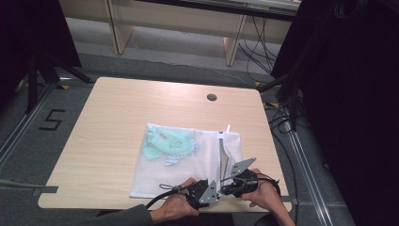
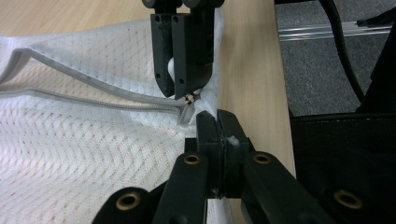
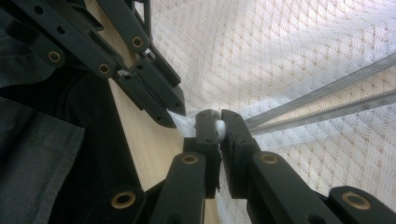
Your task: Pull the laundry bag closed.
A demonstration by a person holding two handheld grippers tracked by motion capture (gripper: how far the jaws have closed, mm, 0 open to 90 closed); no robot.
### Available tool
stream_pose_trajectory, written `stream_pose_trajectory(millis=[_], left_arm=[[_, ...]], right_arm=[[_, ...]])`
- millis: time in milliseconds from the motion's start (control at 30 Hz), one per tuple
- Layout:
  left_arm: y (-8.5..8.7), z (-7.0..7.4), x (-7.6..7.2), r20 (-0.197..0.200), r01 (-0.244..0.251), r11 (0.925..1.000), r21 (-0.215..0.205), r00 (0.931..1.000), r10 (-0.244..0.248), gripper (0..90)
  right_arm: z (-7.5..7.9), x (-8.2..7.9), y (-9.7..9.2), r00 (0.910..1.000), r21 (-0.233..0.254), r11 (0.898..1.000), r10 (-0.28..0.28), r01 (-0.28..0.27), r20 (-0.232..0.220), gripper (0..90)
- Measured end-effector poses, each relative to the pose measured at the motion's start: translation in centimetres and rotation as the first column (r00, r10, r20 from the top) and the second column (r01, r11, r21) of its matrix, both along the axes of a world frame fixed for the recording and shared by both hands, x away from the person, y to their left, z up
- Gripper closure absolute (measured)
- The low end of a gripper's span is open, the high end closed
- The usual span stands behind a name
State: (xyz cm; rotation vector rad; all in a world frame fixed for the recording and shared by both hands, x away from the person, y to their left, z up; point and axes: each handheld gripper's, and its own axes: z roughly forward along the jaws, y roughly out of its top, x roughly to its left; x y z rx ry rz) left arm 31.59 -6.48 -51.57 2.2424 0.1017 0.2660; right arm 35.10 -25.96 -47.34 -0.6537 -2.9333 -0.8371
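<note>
Grey carpet and wooden cabinet legs fill the top of the high view; below them stands the pale wooden table [image 1: 117,122], where I work at its near edge. On it, at lower centre of the frame, lies the white mesh zip-up laundry bag [image 1: 188,162], with a mint-green garment [image 1: 167,143] already inside its upper left part.

My left gripper [image 2: 218,122] is clamped shut on a pinch of the bag's corner fabric, just below the small metal zipper pull [image 2: 187,112] in its own view. My right gripper [image 3: 219,122] is closed too, with something small and white from the bag nipped between its tips.

I judge the loading done. The grey zipper track [image 2: 93,88] gapes wide, so all the zipping is left.
</note>
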Motion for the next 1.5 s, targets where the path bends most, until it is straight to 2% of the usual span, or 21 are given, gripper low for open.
stream_pose_trajectory(millis=[33,67,167,200,267,300,433,467,600,633,700,767,867,933,1000,1033,1267,1300,1433,1467,1500], left_arm=[[0.11,0.16,0.16,-0.006,-0.001,1.0,0.005,1.0,0.001,88.8],[0.2,0.34,0.32,0.021,-0.011,0.9999,-0.002,0.9997,0.011,88.4],[0.21,0.37,0.4,0.011,-0.033,0.999,-0.029,0.9994,0.033,85.7],[0.28,0.45,0.46,0.021,-0.027,0.9995,-0.016,0.9994,0.027,84.4],[0.19,0.36,0.36,0.03,-0.038,0.9988,-0.03,0.9988,0.039,83.3],[0.24,0.53,0.41,0.052,-0.019,0.9998,-0.004,0.9985,0.019,81.5],[0.09,0.59,0.26,0.047,-0.029,0.9993,-0.023,0.9984,0.03,80.7],[0.15,0.74,0.36,0.064,-0.014,0.9998,-0.011,0.9978,0.015,80.5],[0.1,0.96,0.38,0.056,-0.002,0.9999,-0.011,0.9984,0.002,84.2],[0.04,0.78,0.31,0.037,-0.003,0.9999,-0.011,0.9993,0.004,85.6],[0.05,0.79,0.41,0.05,0.0,1.0,-0.001,0.9988,0.0,85.7],[-0.02,0.67,0.32,0.017,-0.01,0.9999,-0.007,0.9998,0.01,84.5],[-0.06,0.64,0.38,0.024,-0.025,0.9996,-0.016,0.9994,0.025,80.8],[0.05,0.72,0.55,0.026,-0.013,0.9999,-0.001,0.9996,0.013,80.5],[-0.03,0.56,0.38,0.013,-0.018,0.9997,-0.017,0.9998,0.018,84.6],[0.0,0.63,0.44,0.036,-0.007,1.0,-0.002,0.9993,0.007,85.4],[-0.1,0.47,0.29,0.037,-0.001,1.0,-0.008,0.9993,0.001,87.7],[-0.04,0.49,0.29,0.025,-0.002,1.0,-0.004,0.9997,0.002,87.8],[-0.05,0.48,0.23,-0.016,-0.008,0.9992,-0.038,0.9998,0.008,88.3],[-0.07,0.55,0.14,-0.026,-0.003,0.9992,-0.04,0.9996,0.002,88.5],[-0.12,0.68,0.07,-0.009,0.011,0.9994,-0.032,0.9999,-0.011,88.5]], right_arm=[[0.13,0.0,0.0,1.0,0.003,1.0,0.004,-0.004,-0.005,86.8],[0.44,0.05,-0.25,0.9999,0.017,1.0,-0.008,0.008,-0.006,86.8],[0.61,0.2,-0.48,0.9999,0.032,0.999,-0.004,0.004,0.016,86.8],[0.69,0.15,-0.46,0.9999,0.031,1.0,-0.006,0.006,0.009,86.8],[0.69,0.05,-0.39,0.9998,0.026,0.999,-0.019,0.019,0.001,86.8],[0.7,0.03,-0.37,0.9999,0.026,1.0,-0.016,0.016,-0.001,86.8],[0.74,0.02,-0.35,0.9998,0.023,1.0,-0.018,0.018,0.001,86.8],[0.73,0.06,-0.35,0.9998,0.027,0.999,-0.02,0.02,0.0,86.8],[0.7,0.04,-0.32,0.9998,0.027,0.999,-0.018,0.018,0.001,86.8],[0.72,0.05,-0.32,0.9999,0.028,0.999,-0.017,0.017,-0.003,86.8],[0.72,0.05,-0.32,0.9999,0.028,0.999,-0.017,0.017,-0.004,86.8],[0.7,0.04,-0.31,0.9998,0.028,0.999,-0.018,0.018,-0.003,86.8],[0.75,0.04,-0.3,0.9998,0.031,0.999,-0.018,0.018,-0.007,86.8],[0.84,-0.02,-0.28,0.9997,0.029,0.999,-0.022,0.022,-0.006,86.8],[0.86,-0.02,-0.27,0.9997,0.028,0.999,-0.022,0.022,-0.004,86.8],[0.85,-0.03,-0.27,0.9998,0.028,0.999,-0.022,0.022,-0.004,86.8],[0.75,0.1,-0.24,1.0,0.033,0.999,-0.004,0.004,0.005,86.8],[0.78,0.0,-0.22,0.9999,0.028,0.999,-0.015,0.015,-0.009,86.8],[0.59,0.05,-0.19,0.9999,0.015,1.0,-0.012,0.012,0.0,86.8],[0.49,0.25,-0.1,0.9997,-0.004,1.0,-0.003,0.003,0.026,86.8],[0.49,0.25,-0.1,0.9997,-0.004,1.0,-0.003,0.003,0.026,86.8]])
